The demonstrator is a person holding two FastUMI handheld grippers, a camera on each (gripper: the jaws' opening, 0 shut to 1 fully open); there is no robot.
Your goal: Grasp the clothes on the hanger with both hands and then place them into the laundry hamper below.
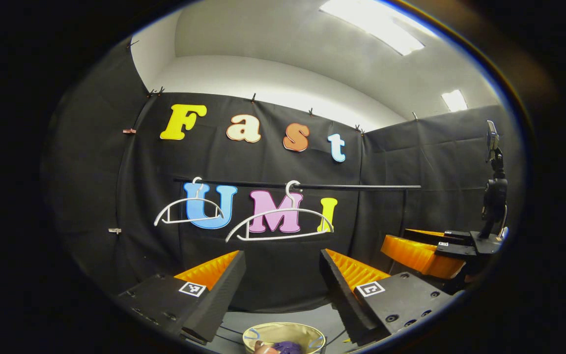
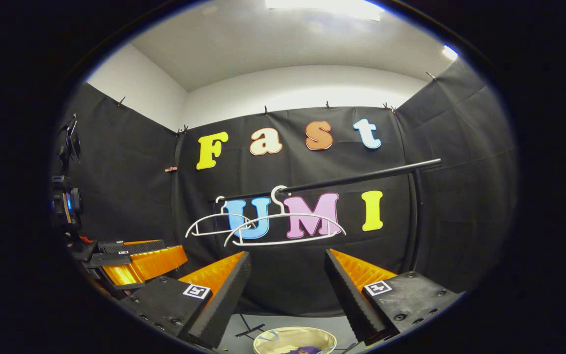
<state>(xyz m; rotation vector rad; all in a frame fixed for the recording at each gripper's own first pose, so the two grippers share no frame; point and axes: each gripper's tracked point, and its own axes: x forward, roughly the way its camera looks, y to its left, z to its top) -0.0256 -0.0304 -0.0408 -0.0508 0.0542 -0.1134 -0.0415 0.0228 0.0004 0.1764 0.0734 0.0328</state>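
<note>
Both hangers [image 1: 279,223] on the rail [image 1: 312,186] are seen bare, the clothes [image 1: 287,347] are seen in the hamper [image 1: 283,334] below, and the left claw [image 1: 282,275] and right claw [image 2: 287,275] are held wide open and empty above the hamper.

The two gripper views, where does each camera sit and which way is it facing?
Left gripper view: rides the left gripper, facing the rail and hangers; own open fingers below, right gripper at right.
Right gripper view: rides the right gripper, facing the same rail; left gripper at left.
Shared: rail, two bare hangers, hamper below.
</note>
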